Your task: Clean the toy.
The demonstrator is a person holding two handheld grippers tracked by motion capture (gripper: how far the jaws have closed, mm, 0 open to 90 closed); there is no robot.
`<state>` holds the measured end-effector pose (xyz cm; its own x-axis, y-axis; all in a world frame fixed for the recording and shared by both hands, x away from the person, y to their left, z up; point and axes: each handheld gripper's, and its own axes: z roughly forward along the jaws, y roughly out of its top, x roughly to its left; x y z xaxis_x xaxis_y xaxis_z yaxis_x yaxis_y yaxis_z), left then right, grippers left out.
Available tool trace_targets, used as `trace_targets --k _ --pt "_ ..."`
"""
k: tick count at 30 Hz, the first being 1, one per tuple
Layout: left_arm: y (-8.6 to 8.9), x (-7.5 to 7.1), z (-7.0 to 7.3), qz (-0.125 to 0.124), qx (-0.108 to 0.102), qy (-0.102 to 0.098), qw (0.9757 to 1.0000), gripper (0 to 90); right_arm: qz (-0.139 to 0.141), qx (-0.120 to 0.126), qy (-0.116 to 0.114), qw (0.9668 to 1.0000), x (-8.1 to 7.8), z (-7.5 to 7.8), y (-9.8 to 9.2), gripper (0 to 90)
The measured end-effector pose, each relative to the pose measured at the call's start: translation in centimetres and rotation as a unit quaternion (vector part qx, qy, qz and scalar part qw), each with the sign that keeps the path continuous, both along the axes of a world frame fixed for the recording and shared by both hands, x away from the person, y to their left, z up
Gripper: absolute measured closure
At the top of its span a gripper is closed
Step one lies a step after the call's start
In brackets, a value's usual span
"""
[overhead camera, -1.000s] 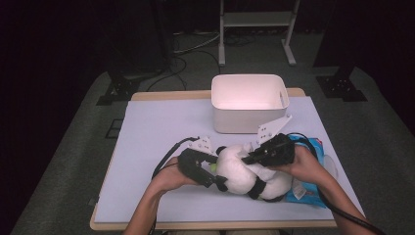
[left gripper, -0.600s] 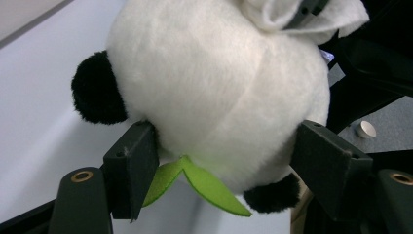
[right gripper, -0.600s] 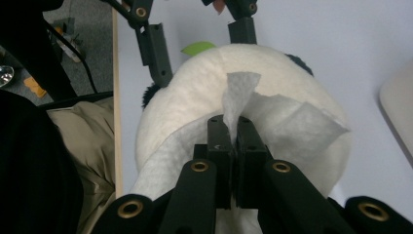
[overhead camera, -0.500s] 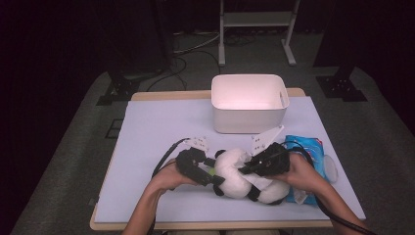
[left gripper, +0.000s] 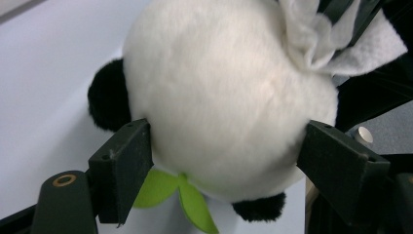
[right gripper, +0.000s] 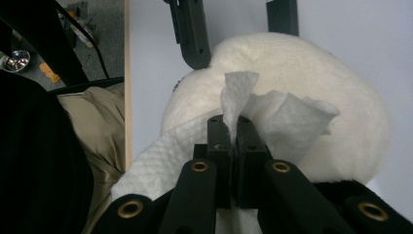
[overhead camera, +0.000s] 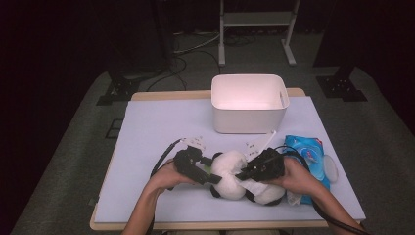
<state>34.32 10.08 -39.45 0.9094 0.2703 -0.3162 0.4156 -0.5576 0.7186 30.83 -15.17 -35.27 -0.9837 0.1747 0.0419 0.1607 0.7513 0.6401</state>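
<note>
- Since the earlier frame, both hands and the plush panda (overhead camera: 243,178) have shifted toward the near edge of the table (overhead camera: 156,127); the left gripper (overhead camera: 209,176) jaws have just been opening, with the panda's head between them.
- Plush panda: soft, short-pile white fur with black ears and limbs and a green felt leaf at the neck; rounded head, lying near the middle of the near edge.
- Left gripper: black, flat-faced jaws set wide on either side of the head (left gripper: 219,97); the left pad meets the fur, while the right pad sits at its edge, contact unclear.
- Right gripper (right gripper: 233,127): jaws closed tight, pinching a crumpled white tissue (right gripper: 272,114) with an embossed weave; the tissue lies on top of the head.
- White plastic bin (overhead camera: 248,103): rectangular, rounded corners, standing at the far edge beyond the panda, well apart.
- Blue wipes packet (overhead camera: 309,154): glossy film, lying toward the right edge just behind the right hand (overhead camera: 298,177).
- Both hands flank the panda and cover part of its body.
</note>
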Motion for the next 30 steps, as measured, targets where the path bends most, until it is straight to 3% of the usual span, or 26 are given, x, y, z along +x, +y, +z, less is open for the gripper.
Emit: trace_targets --k 9,16,21,26,30 --pt "-0.5 0.3 0.0 0.003 0.004 0.005 1.0000 16.8 0.008 -0.012 -0.003 0.9999 -0.3 0.0 0.5 87.0" --pt "-0.7 -0.1 0.1 0.000 0.006 -0.013 0.9999 26.5 0.005 -0.023 -0.014 0.9996 -0.5 0.7 0.2 86.9" --pt "-0.7 -0.4 0.3 -0.002 0.008 -0.025 0.9997 28.9 -0.017 -0.030 -0.020 0.9992 -0.3 1.4 -1.4 86.8" --pt "-0.7 -0.6 0.8 -0.007 0.009 -0.035 0.9993 31.7 -0.038 -0.022 -0.021 0.9988 0.1 1.8 -3.1 86.6" --pt "-0.8 -0.6 1.0 -0.006 0.004 -0.030 0.9995 31.4 -0.054 -0.014 -0.017 0.9983 0.4 1.8 -4.5 86.7"
